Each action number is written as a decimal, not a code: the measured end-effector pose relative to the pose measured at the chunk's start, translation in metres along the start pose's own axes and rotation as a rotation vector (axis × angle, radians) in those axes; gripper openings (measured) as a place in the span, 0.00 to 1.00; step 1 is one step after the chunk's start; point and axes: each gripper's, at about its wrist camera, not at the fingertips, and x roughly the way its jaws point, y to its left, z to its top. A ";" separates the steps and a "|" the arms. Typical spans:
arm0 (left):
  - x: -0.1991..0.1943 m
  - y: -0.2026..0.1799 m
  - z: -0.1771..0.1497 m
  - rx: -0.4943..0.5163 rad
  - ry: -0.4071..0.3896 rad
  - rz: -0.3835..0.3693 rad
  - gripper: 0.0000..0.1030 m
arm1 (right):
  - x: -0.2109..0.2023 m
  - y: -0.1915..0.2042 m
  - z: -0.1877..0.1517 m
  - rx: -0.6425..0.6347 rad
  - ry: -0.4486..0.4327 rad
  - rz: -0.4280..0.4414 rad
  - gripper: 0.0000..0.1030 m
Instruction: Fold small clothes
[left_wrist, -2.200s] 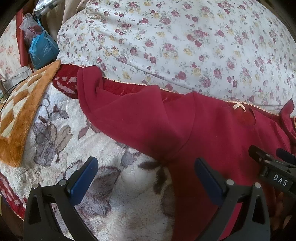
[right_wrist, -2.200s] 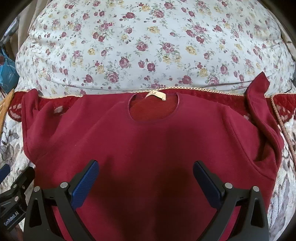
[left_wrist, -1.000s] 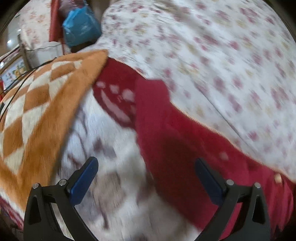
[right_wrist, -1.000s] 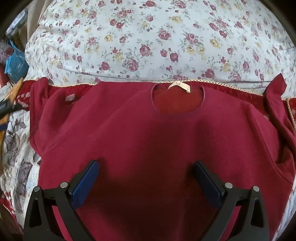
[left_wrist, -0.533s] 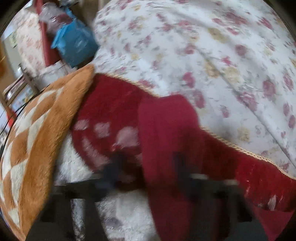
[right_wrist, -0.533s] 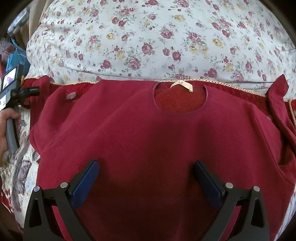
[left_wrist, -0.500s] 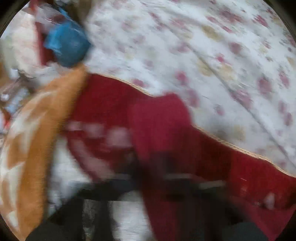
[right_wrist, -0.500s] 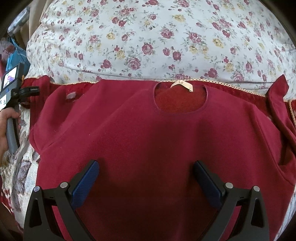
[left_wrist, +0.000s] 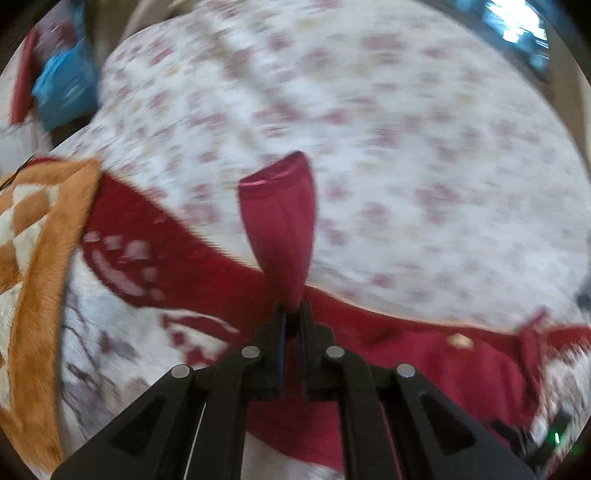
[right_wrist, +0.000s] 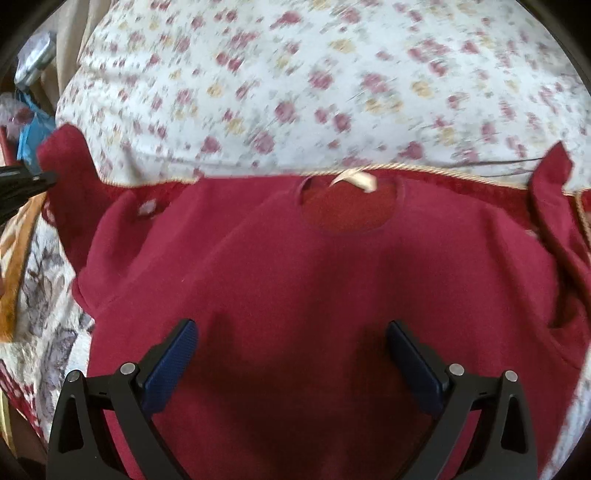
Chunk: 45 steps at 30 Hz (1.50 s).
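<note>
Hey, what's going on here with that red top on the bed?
A person with a gripper in each hand is folding a dark red sweatshirt spread on a patterned blanket. The left gripper is shut on the cuff end of one sleeve and holds it raised off the blanket. The right gripper hangs open over the sweatshirt's body, gripping nothing.
</note>
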 end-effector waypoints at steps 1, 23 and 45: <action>-0.009 -0.021 -0.006 0.017 -0.002 -0.048 0.06 | -0.006 -0.006 0.000 0.013 -0.008 0.000 1.00; -0.034 -0.147 -0.148 0.259 0.077 0.085 0.85 | -0.052 -0.102 0.003 0.186 0.020 0.111 1.00; 0.000 -0.047 -0.145 0.052 0.128 0.337 0.85 | -0.088 -0.096 0.050 -0.001 -0.171 -0.135 0.05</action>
